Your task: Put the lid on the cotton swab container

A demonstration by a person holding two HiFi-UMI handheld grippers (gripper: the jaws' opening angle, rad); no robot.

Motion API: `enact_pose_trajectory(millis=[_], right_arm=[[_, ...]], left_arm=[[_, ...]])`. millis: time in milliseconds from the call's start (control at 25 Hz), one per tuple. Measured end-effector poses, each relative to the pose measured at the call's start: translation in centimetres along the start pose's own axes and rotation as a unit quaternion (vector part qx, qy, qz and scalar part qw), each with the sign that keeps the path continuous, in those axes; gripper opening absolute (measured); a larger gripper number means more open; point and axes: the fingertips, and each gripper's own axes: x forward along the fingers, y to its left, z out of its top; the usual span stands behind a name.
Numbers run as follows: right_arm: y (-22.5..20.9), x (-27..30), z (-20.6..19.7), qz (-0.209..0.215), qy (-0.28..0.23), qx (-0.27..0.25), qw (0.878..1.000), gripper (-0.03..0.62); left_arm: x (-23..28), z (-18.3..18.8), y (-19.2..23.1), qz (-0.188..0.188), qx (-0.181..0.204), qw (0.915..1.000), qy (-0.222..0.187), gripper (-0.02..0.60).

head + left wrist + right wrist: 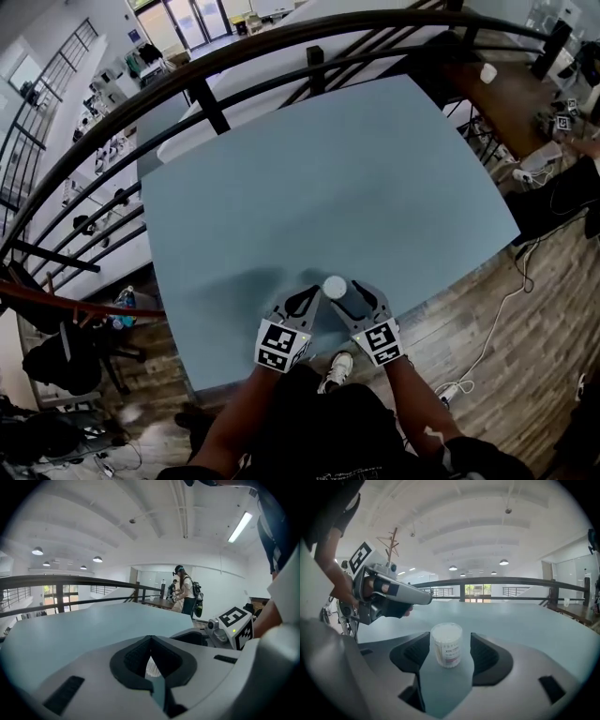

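Note:
A small clear cotton swab container (335,286) with a white top stands upright near the blue table's (328,178) front edge. My right gripper (361,293) is open around it. In the right gripper view the container (446,645) stands between the pads (483,654) with a gap on each side, the right gripper (449,640) not touching it. I cannot make out a separate lid. My left gripper (307,298) is just left of the container, its tips together. The left gripper (150,638) shows a white sliver (151,666) in the slit between its pads.
A dark railing (216,70) curves round the table's far and left sides. The front table edge (309,361) is right below the grippers. Wooden floor with white cables (497,319) lies to the right. A person (187,592) stands far off beyond the table.

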Motion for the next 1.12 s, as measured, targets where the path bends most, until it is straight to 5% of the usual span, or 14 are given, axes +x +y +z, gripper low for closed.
enact_pose_trajectory(millis=[200, 560, 1120], right_arm=[[0.6, -1.9, 2.4, 0.002, -0.020, -0.009, 1.000, 0.262], [2.0, -4.3, 7.2, -0.035, -0.062, -0.051, 0.996, 0.045], [8.1, -5.9, 13.2, -0.029, -0.141, -0.062, 0.988, 0.018]], left_arm=[[-2.4, 1.3, 0.6, 0.025, 0.012, 0.9987, -0.043, 0.009], [-6.4, 2.6, 0.7, 0.058, 0.012, 0.9948, -0.083, 0.009], [-12.6, 3.1, -0.9, 0.056, -0.001, 0.9872, -0.149, 0.009]])
